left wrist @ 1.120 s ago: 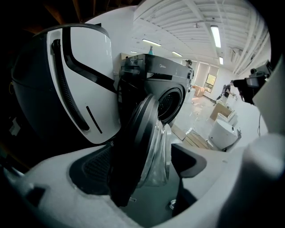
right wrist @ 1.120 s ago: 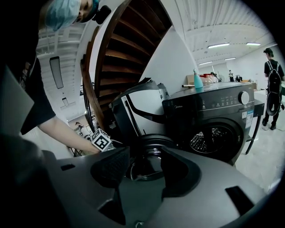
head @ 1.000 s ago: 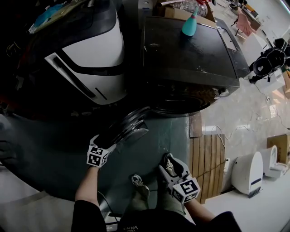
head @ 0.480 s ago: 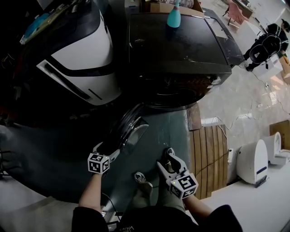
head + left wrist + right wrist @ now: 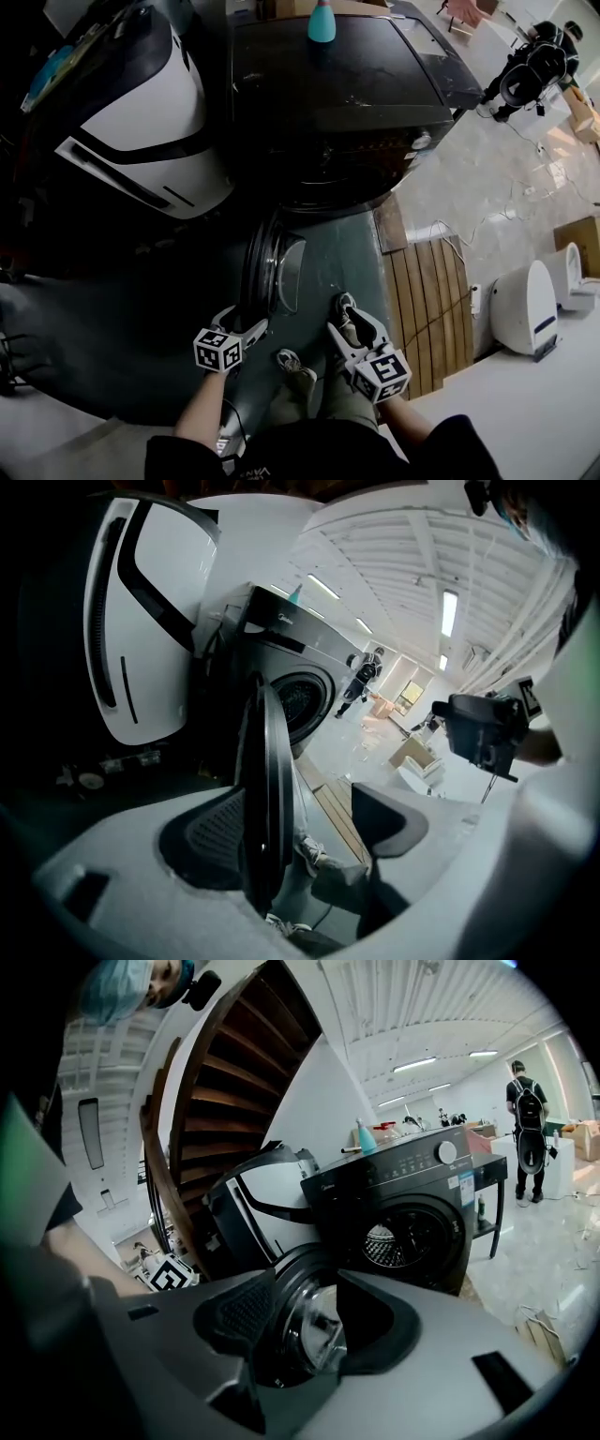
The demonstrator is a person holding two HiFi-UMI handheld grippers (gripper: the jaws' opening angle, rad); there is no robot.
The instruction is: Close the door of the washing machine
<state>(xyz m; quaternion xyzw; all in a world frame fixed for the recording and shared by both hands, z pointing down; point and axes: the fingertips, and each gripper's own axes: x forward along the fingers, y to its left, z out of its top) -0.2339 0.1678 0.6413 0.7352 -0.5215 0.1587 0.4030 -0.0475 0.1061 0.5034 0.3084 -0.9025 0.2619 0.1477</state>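
Dark grey floor mat [image 5: 141, 309] underfoot, marble floor [image 5: 469, 187] to its right, wooden slat board [image 5: 417, 309] along the mat's right edge. Black front-load washing machine [image 5: 337, 103] stands at the mat's far edge, with a teal bottle [image 5: 322, 22] on its top near the back edge. White-and-black appliance [image 5: 131, 122] is just beside it on the left.

Door [image 5: 272, 272] is swung out over the mat, roughly square to the machine front and edge-on in the head view; drum opening is uncovered.

Left gripper [image 5: 246, 328] is at the door's free edge. The rim sits between its 2 jaws, which have just been closing but stand wide. 1 pad [image 5: 211, 832] is tucked behind the rim, contact unclear; the other pad [image 5: 389, 822] is clearly apart from it. No clamp.

Right gripper [image 5: 345, 319] hangs over the mat's near edge, right of the door. Jaws wide, nothing between them; door glass shows beyond the gap.
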